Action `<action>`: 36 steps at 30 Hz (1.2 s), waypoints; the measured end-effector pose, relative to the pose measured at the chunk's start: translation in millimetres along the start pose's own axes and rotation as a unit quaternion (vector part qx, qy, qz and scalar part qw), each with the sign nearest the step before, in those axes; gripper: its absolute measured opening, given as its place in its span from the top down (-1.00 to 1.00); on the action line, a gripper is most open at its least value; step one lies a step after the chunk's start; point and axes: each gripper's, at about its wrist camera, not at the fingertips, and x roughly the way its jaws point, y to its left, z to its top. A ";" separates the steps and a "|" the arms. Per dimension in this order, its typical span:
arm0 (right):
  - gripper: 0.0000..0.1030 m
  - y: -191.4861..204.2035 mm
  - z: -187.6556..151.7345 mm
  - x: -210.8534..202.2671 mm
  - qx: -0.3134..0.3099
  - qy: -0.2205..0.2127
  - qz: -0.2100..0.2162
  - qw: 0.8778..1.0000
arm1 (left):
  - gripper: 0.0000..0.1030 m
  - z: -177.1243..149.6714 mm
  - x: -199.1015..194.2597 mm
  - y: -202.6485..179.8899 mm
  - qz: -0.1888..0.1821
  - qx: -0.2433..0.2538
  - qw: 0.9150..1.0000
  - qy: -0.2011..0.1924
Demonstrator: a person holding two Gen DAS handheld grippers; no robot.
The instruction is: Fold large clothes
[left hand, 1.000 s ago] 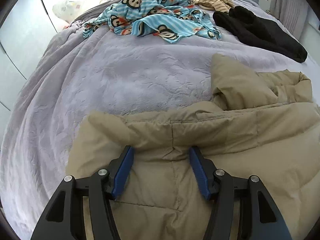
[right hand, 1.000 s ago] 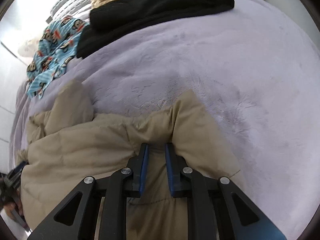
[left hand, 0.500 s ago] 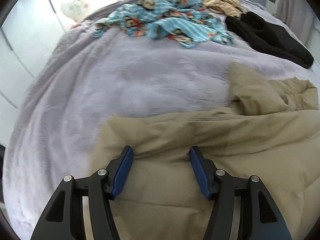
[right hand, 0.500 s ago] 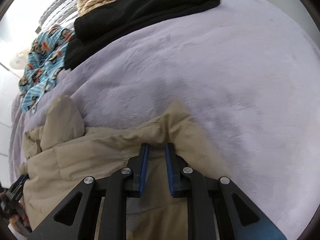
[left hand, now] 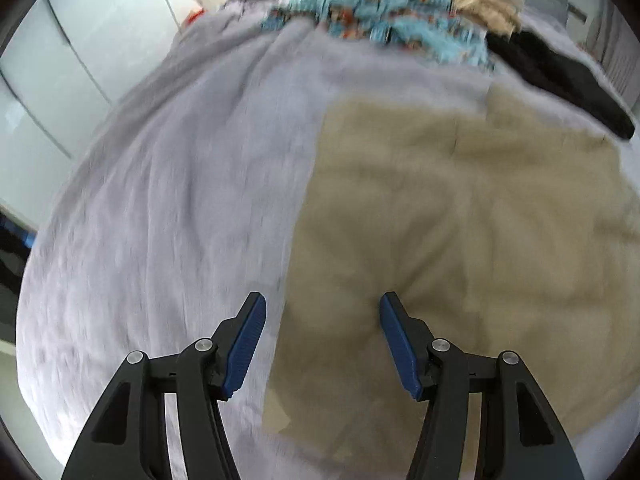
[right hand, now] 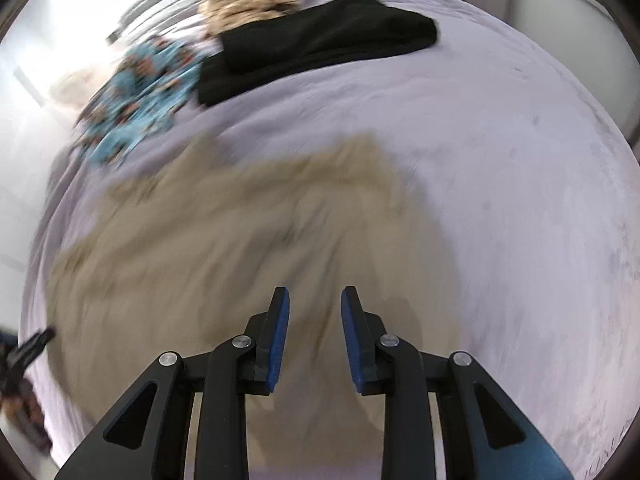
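A tan padded coat [left hand: 460, 232] lies spread on the lilac bedspread [left hand: 180, 208]. In the left wrist view my left gripper [left hand: 320, 312] hangs open above the coat's left edge, nothing between its blue pads. In the right wrist view the same coat [right hand: 224, 248] is blurred below my right gripper [right hand: 314, 304]. Its jaws are opening, and the coat lies beneath them, free of the pads. The other gripper [right hand: 28, 348] shows at the far left edge of that view.
At the bed's far end lie a blue patterned garment [left hand: 380, 20], a cream striped garment [left hand: 480, 4] and a black garment [left hand: 560, 76]. White wardrobe doors [left hand: 60, 60] stand left of the bed. Bare bedspread [right hand: 520, 180] spreads right of the coat.
The right gripper let go of the coat's edge and both grippers pulled back and up. The left gripper shifted left, off the coat's edge. The coat now lies flatter on the bed.
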 end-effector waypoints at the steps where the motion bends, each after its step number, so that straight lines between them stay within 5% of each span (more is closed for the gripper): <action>1: 0.43 5.1 -17.2 -1.7 -0.013 0.009 0.001 1.000 | -0.20 -8.3 7.4 2.5 0.002 -0.003 1.000 0.006; 4: 0.43 1.9 -46.9 13.0 -0.020 0.037 -0.015 0.999 | -0.53 -21.9 22.6 11.6 0.001 -0.021 1.000 0.007; 8: 0.44 -16.2 -62.1 36.6 0.007 0.042 -0.005 0.999 | -0.66 -21.6 32.1 18.7 -0.020 -0.039 0.999 0.014; 17: 0.42 -31.5 -72.4 12.9 0.062 0.052 -0.022 0.996 | -0.68 -28.6 6.1 51.5 -0.030 -0.098 0.994 0.034; 21: -0.22 -45.3 -86.1 2.1 0.121 0.073 0.016 0.990 | -0.67 -41.9 -8.8 61.0 -0.075 -0.123 0.989 0.046; 28: -0.35 -53.3 -106.1 1.6 0.213 0.092 0.096 0.968 | -0.67 -78.0 -6.6 65.3 -0.195 -0.193 0.957 0.092; 32: -0.55 -54.3 -115.3 12.1 0.253 0.093 0.134 0.954 | -0.67 -92.2 6.3 63.8 -0.256 -0.247 0.928 0.110; 36: -0.56 -45.7 -114.9 19.0 0.255 0.095 0.151 0.950 | -0.67 -87.7 12.6 63.3 -0.257 -0.262 0.925 0.100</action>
